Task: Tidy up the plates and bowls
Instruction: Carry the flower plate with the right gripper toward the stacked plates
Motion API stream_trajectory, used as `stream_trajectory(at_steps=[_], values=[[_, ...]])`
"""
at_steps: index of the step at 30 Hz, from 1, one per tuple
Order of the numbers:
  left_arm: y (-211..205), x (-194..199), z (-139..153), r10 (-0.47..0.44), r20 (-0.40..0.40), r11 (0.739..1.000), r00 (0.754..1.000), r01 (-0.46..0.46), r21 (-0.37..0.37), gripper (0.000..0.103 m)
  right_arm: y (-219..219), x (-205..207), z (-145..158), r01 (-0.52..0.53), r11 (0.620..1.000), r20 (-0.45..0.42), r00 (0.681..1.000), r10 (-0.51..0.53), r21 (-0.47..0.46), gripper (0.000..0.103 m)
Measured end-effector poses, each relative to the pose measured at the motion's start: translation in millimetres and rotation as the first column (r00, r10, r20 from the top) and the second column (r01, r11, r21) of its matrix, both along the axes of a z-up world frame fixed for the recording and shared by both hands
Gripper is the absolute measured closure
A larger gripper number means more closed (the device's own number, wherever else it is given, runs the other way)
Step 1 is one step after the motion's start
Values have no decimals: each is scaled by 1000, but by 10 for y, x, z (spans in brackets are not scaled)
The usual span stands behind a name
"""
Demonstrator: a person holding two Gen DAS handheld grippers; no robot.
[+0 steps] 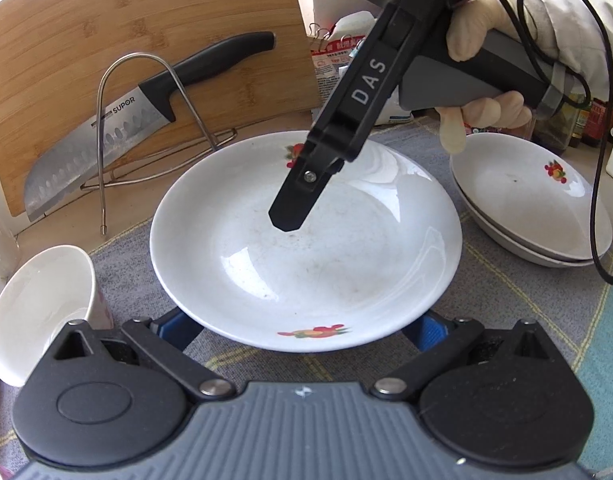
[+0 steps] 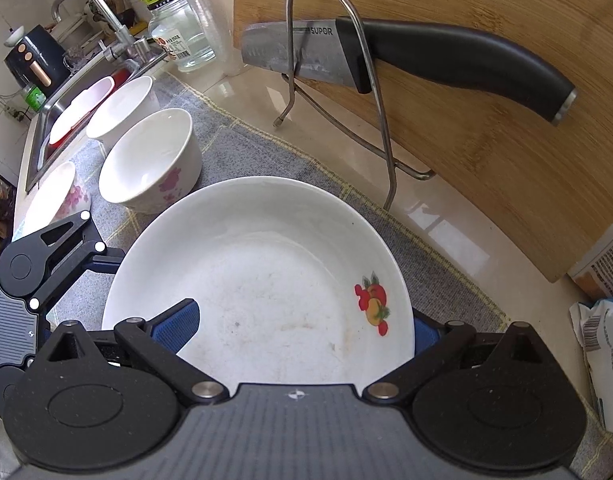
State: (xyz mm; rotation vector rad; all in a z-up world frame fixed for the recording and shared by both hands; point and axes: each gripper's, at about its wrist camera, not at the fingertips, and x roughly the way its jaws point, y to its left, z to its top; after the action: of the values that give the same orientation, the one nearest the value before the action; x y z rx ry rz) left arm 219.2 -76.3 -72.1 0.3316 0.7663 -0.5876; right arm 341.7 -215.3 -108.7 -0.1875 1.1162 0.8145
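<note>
The shiny counter (image 2: 438, 220) has a gray cloth (image 2: 242, 136) spread on it. On the cloth sit 3 white bowls (image 2: 150, 160) at the left and a stack of plates (image 1: 534, 208) at the right. A wire rack (image 2: 346, 92) stands far back on the bare counter.

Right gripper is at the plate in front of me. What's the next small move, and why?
Probably shut the right gripper on the rim of the plate. Its jaws stand open astride that rim, one inside the plate and one outside, so nothing seems gripped yet. The stacked plates on the right look like the likely place for it.
</note>
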Motion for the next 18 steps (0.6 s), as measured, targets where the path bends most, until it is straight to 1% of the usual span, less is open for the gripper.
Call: stream_trajectory(at_steps=[7,11,18], values=[[4,-131,150,-31,14,999,999,31,13,0,-27,-216,117,20,1000,22,1000,-21,18,0],[-21,-122,195,-52,14,999,999,52,17,0,-67,-369,153,33,999,29,999,-34,23,0],[-61,-274,281,-80,19,997,997,80,22,0,-174,-618,211,62,998,43,997,-64,33,0]])
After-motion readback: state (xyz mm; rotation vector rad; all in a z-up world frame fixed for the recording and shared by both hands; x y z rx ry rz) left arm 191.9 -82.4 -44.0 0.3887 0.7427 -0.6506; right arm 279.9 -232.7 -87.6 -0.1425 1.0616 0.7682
